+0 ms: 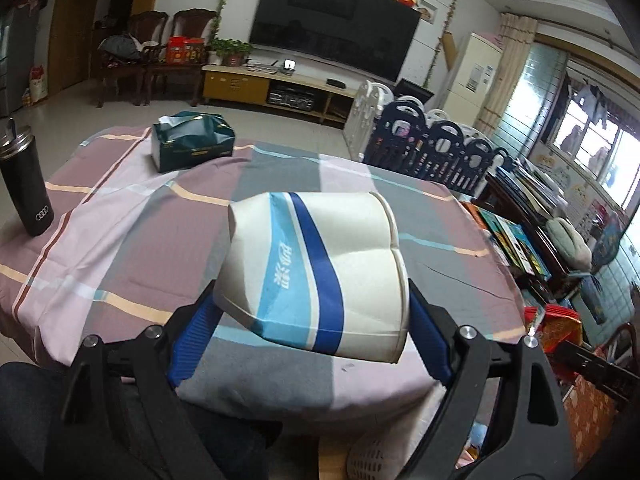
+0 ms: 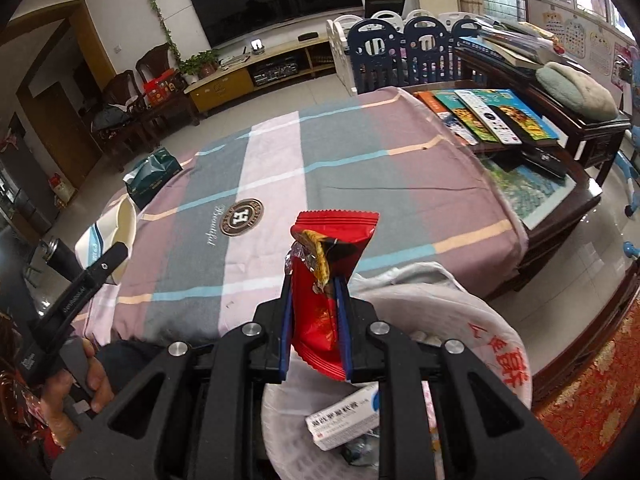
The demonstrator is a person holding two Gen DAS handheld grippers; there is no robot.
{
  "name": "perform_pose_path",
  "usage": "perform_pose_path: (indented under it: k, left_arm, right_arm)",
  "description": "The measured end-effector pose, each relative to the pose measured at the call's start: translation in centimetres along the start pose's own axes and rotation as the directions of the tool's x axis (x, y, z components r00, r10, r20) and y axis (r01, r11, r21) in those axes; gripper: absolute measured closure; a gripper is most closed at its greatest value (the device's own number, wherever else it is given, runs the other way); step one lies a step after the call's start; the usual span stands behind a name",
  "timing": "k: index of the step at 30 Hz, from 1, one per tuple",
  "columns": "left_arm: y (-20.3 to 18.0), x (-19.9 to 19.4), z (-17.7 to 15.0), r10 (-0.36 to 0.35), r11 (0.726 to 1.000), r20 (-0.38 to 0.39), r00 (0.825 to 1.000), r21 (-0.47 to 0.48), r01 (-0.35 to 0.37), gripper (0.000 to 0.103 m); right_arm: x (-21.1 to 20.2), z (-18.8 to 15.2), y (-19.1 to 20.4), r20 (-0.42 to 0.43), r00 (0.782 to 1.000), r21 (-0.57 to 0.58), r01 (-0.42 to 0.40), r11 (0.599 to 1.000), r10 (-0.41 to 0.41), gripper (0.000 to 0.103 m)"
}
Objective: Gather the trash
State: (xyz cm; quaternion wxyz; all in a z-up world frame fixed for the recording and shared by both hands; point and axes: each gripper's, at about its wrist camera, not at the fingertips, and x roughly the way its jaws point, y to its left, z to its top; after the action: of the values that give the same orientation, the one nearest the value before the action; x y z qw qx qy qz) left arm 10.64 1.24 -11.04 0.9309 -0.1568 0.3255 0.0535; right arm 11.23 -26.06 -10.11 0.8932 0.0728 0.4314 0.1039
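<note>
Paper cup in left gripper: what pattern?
White paper cup with light-blue and dark-blue diagonal bands; clearest in left wrist view.

- The left wrist camera sat just behind the left gripper (image 1: 312, 312), looking forward and down along its fingers, above the near edge of the table (image 1: 120, 264), facing the television wall (image 1: 332, 16).
- A crushed paper cup (image 1: 316, 276) filled the middle of that view, very near the lens.
- The right wrist camera sat just behind the right gripper (image 2: 314, 312), tilted more steeply down, over the same near edge.
- It faced the same wall, which appeared rotated.
- Both views shared the checked tablecloth, the green tissue pack (image 1: 192, 140), the black flask (image 1: 26, 188), the television and the blue-and-white fence (image 1: 436, 148).
- The right view also caught the left gripper and cup at its left edge.
</note>
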Motion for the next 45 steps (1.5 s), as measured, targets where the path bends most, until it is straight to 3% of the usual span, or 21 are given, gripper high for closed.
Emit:
perform_pose_path:
  k: [4, 11, 17, 19, 21, 23, 25, 28, 33, 38, 41, 43, 45]
  left_arm:
    - [-3.4, -1.5, -2.0, -0.095, 0.995, -0.09, 0.991, 0.031, 0.098, 0.016]
    - [-5.4, -3.7, -3.6, -0.131, 0.984, -0.114, 0.985, 0.109, 0.144, 0.016]
    - [-6.0, -4.4, -4.0, -0.245, 0.962, -0.133, 0.96, 0.087, 0.257, 0.016]
    - [-6.3, -4.2, -4.2, -0.26, 0.957, -0.151, 0.954, 0.089, 0.275, 0.016]
    - [-6.5, -3.7, -4.4, -0.27, 0.954, -0.175, 0.947, 0.085, 0.288, 0.016]
    - [-6.6, -3.2, -4.7, -0.282, 0.951, -0.203, 0.938, 0.074, 0.302, 0.016]
    - [-7.1, -2.9, -5.0, -0.297, 0.944, -0.228, 0.927, 0.075, 0.321, 0.016]
    - [-8.6, -3.1, -5.6, -0.31, 0.93, -0.249, 0.918, 0.122, 0.347, 0.016]
    - [-12.6, -3.5, -7.1, -0.33, 0.875, -0.305, 0.893, 0.256, 0.411, 0.015]
    - [-15.4, -3.7, -9.1, -0.321, 0.812, -0.358, 0.877, 0.373, 0.449, 0.011]
    - [-15.6, -3.8, -9.3, -0.31, 0.804, -0.358, 0.881, 0.396, 0.443, 0.007]
    - [-15.4, -3.8, -9.2, -0.298, 0.813, -0.353, 0.887, 0.392, 0.43, 0.006]
    - [-14.6, -3.9, -8.5, -0.238, 0.844, -0.325, 0.916, 0.398, 0.36, 0.006]
  right_arm:
    - [-0.5, -3.2, -2.5, -0.082, 0.996, 0.024, 0.048, 0.999, -0.046, 0.083]
    - [-0.4, -7.7, -5.5, -0.203, 0.979, 0.131, 0.057, 0.99, -0.029, 0.083]
    - [0.8, -9.2, -5.9, -0.282, 0.957, 0.137, 0.11, 0.984, -0.068, 0.082]
    - [1.5, -9.4, -5.8, -0.316, 0.947, 0.116, 0.094, 0.989, -0.053, 0.077]
    - [1.7, -9.4, -5.4, -0.338, 0.94, 0.089, 0.079, 0.993, -0.045, 0.055]
    - [0.9, -8.9, -5.5, -0.29, 0.953, 0.073, 0.11, 0.991, -0.084, 0.045]
    - [-0.4, -8.2, -6.2, -0.222, 0.966, 0.087, 0.158, 0.984, -0.136, 0.044]
    - [-3.3, -6.7, -8.6, -0.105, 0.976, 0.198, 0.21, 0.957, -0.192, 0.044]
    - [-7.8, -4.6, -11.3, 0.049, 0.968, 0.315, 0.218, 0.923, -0.246, 0.04]
    - [-9.7, -3.7, -11.5, 0.109, 0.962, 0.315, 0.204, 0.927, -0.249, 0.037]
    - [-9.7, -3.8, -10.8, 0.121, 0.961, 0.291, 0.204, 0.935, -0.247, 0.037]
    - [-9.7, -3.8, -10.3, 0.121, 0.962, 0.28, 0.204, 0.938, -0.246, 0.037]
    - [-9.7, -3.8, -9.8, 0.113, 0.967, 0.27, 0.191, 0.944, -0.228, 0.037]
